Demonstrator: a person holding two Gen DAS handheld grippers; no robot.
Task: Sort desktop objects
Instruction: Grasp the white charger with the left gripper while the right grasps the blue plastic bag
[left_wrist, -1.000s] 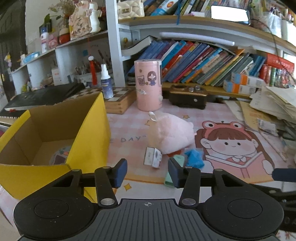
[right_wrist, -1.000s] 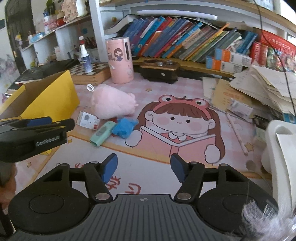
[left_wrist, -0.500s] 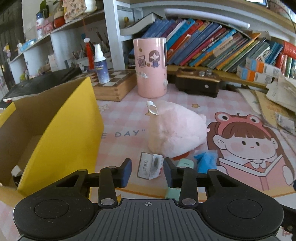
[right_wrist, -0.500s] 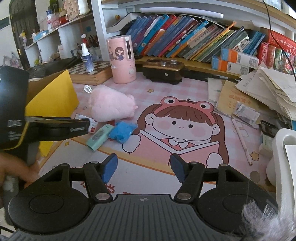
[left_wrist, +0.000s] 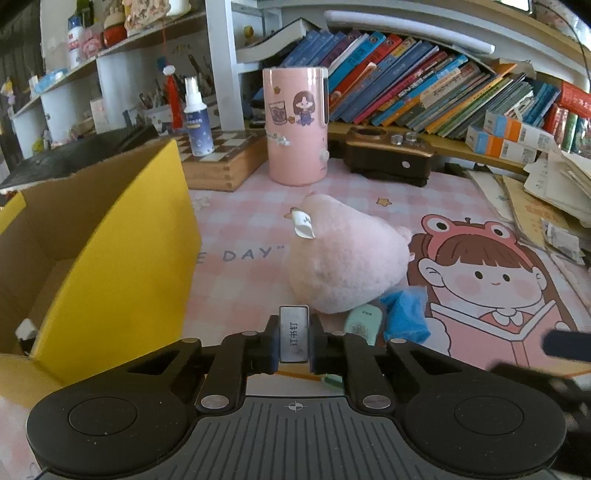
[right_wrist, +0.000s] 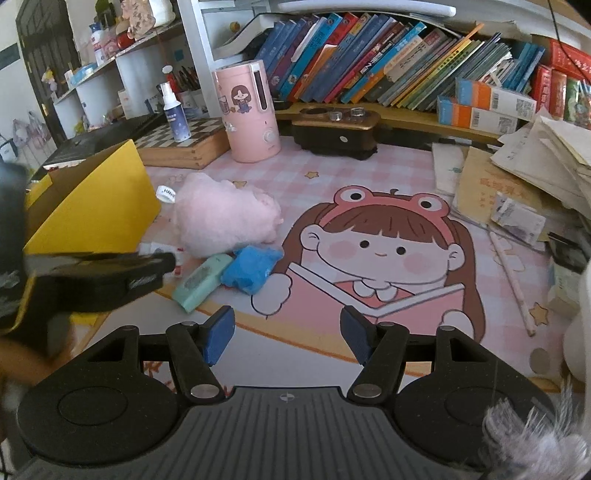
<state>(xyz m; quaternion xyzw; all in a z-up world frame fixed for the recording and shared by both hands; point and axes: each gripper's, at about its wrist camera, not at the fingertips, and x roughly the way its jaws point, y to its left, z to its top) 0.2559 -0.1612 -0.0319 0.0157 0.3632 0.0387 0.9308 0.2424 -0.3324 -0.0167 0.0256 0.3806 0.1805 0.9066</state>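
While the soft, fluffy pink plush (left_wrist: 343, 264) sits just ahead, the left gripper (left_wrist: 293, 341) is clamped tight on a small rectangular white box (left_wrist: 293, 332); the right gripper (right_wrist: 288, 334) hangs half open w/ nothing between its pads.

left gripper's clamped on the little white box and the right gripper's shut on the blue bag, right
Not quite. The left gripper is indeed clamped on the little white box, but the right gripper holds nothing: the right wrist view shows its jaws apart over the mat, with the blue bag lying untouched beside the green case.
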